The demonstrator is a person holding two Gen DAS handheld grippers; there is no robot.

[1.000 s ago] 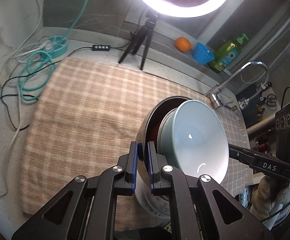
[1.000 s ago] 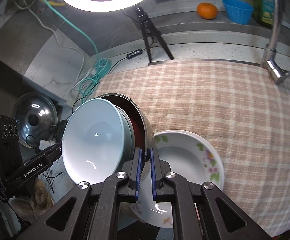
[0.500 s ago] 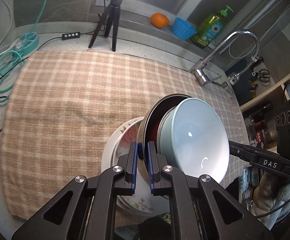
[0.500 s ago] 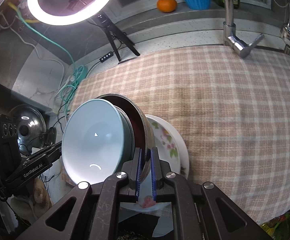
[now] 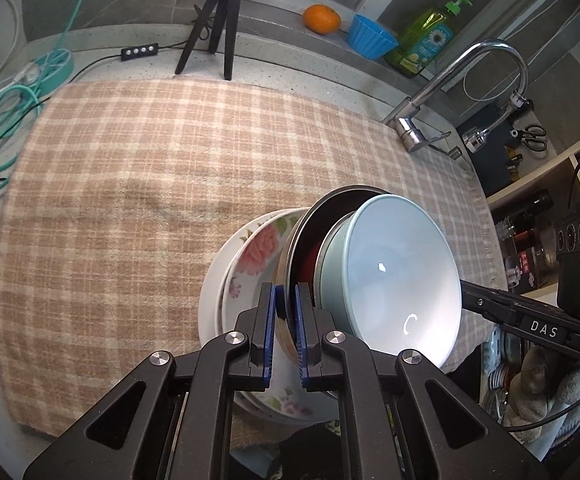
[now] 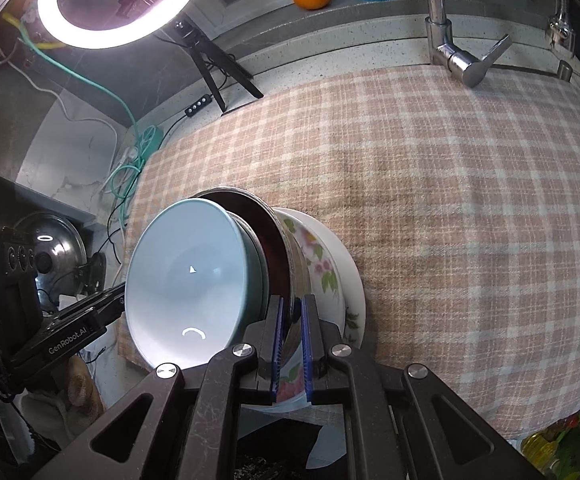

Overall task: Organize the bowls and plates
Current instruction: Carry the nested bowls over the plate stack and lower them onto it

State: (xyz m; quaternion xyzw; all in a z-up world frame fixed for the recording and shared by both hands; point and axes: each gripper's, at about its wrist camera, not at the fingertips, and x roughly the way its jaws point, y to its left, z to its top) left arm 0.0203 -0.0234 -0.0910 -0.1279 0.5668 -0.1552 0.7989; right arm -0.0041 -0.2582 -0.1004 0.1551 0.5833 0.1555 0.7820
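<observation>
Both grippers pinch the rim of a metal bowl (image 5: 295,256) from opposite sides: left gripper (image 5: 286,334), right gripper (image 6: 290,346). A pale blue bowl (image 5: 401,276) nests inside it. The pair tilts over a floral plate (image 5: 258,248) on the checked cloth (image 5: 130,168) near the worktop's front edge.

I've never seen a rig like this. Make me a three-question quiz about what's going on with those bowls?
1. True or false: the left gripper and right gripper both clamp the metal bowl.
2. What sits inside the metal bowl? A) orange B) pale blue bowl C) blue cup
3. What lies on the checked cloth under the held bowls?

Key: 1 true; 2 B; 3 floral dishes on a white plate.
</observation>
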